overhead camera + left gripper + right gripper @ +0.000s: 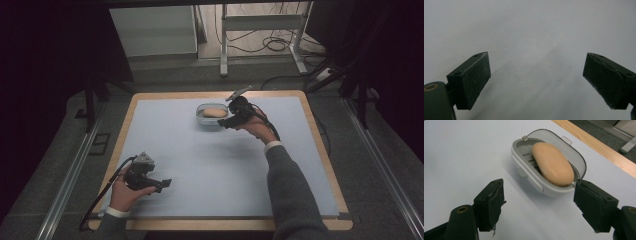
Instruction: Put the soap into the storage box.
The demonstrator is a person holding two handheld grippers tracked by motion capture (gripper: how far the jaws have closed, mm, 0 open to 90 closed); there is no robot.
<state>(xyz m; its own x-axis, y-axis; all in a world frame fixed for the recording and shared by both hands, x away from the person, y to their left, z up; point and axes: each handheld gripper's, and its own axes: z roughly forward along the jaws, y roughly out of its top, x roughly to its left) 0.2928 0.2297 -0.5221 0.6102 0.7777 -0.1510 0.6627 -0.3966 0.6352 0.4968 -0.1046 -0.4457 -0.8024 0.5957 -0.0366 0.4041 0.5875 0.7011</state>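
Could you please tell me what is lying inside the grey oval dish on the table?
A smooth, peach-coloured oval soap bar lies inside the grey oval plastic dish, on its slotted floor. The bar covers most of that floor, so anything beneath it is hidden.

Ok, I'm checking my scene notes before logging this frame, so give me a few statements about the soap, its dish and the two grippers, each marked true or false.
1. The soap bar lies inside the grey dish. True.
2. The right gripper is shut on the soap. False: its jaws stand open, short of the dish, with nothing between them.
3. The left gripper is open over bare mat. True.
4. The dish sits at the near edge of the mat, by the left hand. False: it sits toward the far side, by the right gripper.
5. The soap is orange-tan. True.
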